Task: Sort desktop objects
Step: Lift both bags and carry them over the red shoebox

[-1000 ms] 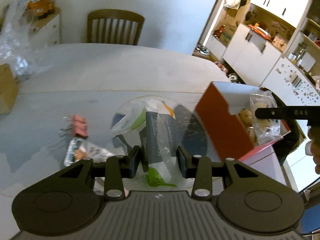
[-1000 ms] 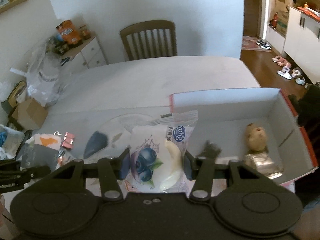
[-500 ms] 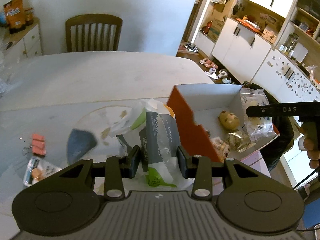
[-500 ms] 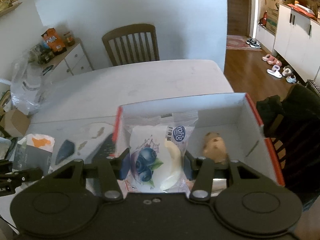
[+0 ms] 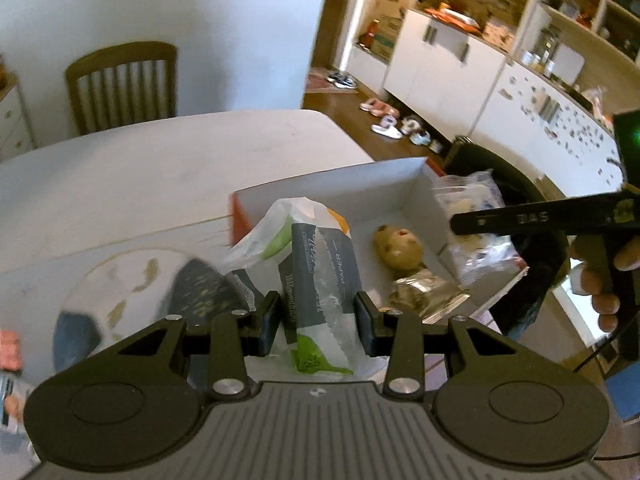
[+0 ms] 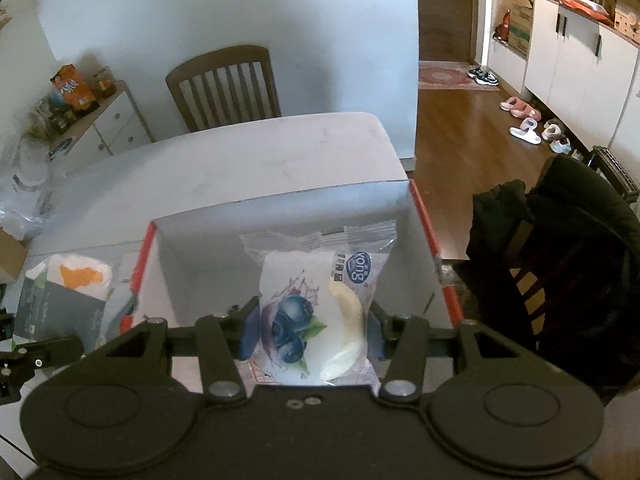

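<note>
**Both hands loaded, box right underneath**

So the left gripper [image 5: 316, 320] has its jaws clamped on a tissue pack [image 5: 320, 280], grey wrapper, long axis running away from the camera between the pads. The right gripper [image 6: 312, 324] is squeezing a blueberry bun packet [image 6: 316, 300] the same way, upright-ish. The red-edged box [image 6: 280, 216] sits on the tabletop [image 6: 240, 160] at its near right corner. The bun hangs over the box's open middle, so the right hand looks like the one ready to drop. The tissue pack is over the box's left wall, with the box floor to its right, so I'd guess it needs a nudge that way first.
</note>
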Action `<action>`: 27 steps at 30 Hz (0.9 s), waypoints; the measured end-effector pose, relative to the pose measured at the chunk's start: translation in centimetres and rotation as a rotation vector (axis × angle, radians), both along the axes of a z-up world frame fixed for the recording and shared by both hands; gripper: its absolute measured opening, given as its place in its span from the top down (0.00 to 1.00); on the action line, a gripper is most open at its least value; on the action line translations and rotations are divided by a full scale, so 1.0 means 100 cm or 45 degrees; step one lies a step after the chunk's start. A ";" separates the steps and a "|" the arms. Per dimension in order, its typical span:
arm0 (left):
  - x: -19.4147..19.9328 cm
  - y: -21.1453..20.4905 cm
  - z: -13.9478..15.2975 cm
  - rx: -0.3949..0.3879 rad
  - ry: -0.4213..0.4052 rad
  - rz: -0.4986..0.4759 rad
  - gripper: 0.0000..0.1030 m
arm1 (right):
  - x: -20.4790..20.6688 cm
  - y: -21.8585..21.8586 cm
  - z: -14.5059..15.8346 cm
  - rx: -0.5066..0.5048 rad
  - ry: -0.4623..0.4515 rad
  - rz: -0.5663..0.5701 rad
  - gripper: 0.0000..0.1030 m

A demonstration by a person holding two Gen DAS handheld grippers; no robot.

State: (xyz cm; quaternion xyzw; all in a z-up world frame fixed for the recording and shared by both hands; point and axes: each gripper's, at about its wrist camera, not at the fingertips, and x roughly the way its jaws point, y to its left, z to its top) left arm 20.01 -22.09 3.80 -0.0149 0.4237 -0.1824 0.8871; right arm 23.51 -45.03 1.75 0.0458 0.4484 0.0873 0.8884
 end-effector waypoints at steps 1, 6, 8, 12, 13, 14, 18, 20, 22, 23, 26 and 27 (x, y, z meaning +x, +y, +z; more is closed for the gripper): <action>0.002 -0.006 -0.002 0.006 0.004 -0.018 0.63 | 0.002 -0.002 -0.002 -0.001 0.004 0.001 0.51; 0.023 -0.045 -0.016 0.063 0.046 -0.095 0.63 | 0.019 -0.005 -0.011 -0.019 0.024 0.019 0.51; 0.030 -0.056 -0.023 0.098 0.055 -0.114 0.63 | 0.026 -0.004 -0.017 -0.030 0.035 0.023 0.51; 0.038 -0.071 -0.040 0.151 0.069 -0.143 0.63 | 0.038 0.001 -0.029 -0.056 0.059 0.042 0.51; 0.040 -0.074 -0.044 0.165 0.069 -0.146 0.63 | 0.041 0.003 -0.031 -0.064 0.065 0.044 0.51; 0.042 -0.077 -0.048 0.185 0.074 -0.149 0.63 | 0.043 0.003 -0.034 -0.066 0.069 0.048 0.51; 0.049 -0.082 -0.063 0.229 0.109 -0.145 0.63 | 0.056 0.008 -0.044 -0.074 0.097 0.073 0.51; 0.052 -0.081 -0.068 0.230 0.135 -0.138 0.63 | 0.062 0.013 -0.047 -0.091 0.106 0.089 0.51; 0.053 -0.081 -0.074 0.232 0.153 -0.132 0.63 | 0.067 0.021 -0.051 -0.120 0.118 0.117 0.51; 0.052 -0.082 -0.075 0.246 0.147 -0.134 0.63 | 0.068 0.024 -0.053 -0.133 0.126 0.128 0.51; 0.051 -0.086 -0.077 0.260 0.152 -0.157 0.63 | 0.071 0.033 -0.058 -0.161 0.137 0.156 0.50; 0.051 -0.088 -0.078 0.273 0.155 -0.160 0.63 | 0.071 0.036 -0.059 -0.166 0.141 0.169 0.50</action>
